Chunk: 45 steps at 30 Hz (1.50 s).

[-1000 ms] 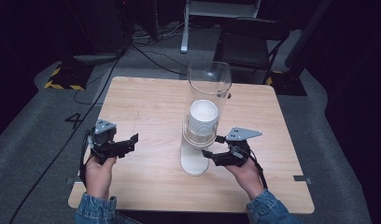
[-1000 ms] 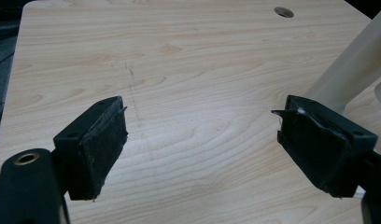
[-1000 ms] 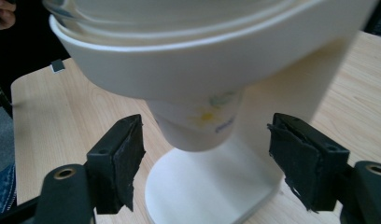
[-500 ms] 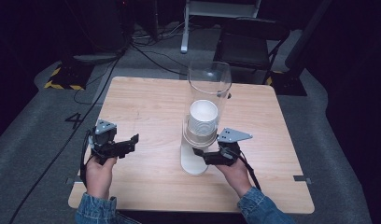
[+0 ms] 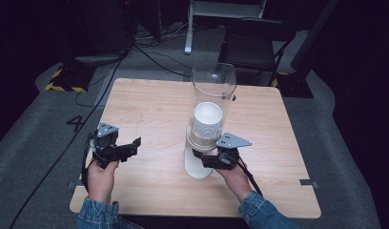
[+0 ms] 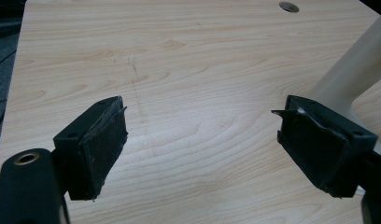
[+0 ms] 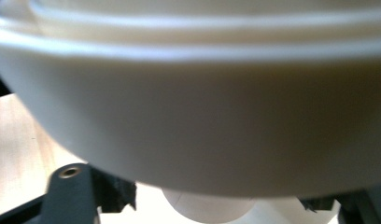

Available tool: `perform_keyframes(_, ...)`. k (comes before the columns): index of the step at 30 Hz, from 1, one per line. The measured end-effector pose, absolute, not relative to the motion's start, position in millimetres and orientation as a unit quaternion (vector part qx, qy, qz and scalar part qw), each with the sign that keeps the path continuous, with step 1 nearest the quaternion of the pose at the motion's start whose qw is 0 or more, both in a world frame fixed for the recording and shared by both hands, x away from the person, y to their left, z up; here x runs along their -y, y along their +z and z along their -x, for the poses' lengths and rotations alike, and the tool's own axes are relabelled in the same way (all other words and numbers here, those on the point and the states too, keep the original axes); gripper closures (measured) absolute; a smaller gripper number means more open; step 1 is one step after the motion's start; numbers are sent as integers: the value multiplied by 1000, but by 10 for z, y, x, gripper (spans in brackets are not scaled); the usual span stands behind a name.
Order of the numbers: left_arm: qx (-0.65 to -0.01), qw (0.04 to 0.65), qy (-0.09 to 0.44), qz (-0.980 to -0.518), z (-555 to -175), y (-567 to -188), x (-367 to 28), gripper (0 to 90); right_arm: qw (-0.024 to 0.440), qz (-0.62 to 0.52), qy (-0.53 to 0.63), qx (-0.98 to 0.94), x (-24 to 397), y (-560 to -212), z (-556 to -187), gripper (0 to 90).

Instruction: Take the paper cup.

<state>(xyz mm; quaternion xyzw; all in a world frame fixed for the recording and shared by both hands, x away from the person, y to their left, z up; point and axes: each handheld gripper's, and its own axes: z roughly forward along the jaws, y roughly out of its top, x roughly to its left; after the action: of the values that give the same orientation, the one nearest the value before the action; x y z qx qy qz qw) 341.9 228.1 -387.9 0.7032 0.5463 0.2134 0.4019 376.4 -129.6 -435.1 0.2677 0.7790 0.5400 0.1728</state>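
a clear tube point(image 5: 213, 102) with a white cup point(image 5: 207, 125) inside stands mid-surface point(image 5: 149, 109). right tongs point(image 5: 202, 159) sit at its base, grip unclear. left tongs point(image 6: 200, 140) spread wide, well apart.

The wooden table point(image 5: 149, 109) is brightly lit amid dark surroundings; the white cup point(image 7: 193, 116) is rendered blurred and close.

Overhead forward-down; gripper views close over table point(image 5: 149, 100)

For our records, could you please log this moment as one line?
left tongs: open, idle | right tongs: at white stand, grip unclear | clear cylinder: upright
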Motion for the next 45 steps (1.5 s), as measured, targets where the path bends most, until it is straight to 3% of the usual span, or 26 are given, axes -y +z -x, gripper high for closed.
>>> perform_keyframes(45, -545, 405, 210, -704, -3399, -3866, -2295, 156, 195, -252, 527, -788, 1365, -4362, -3809, 325)
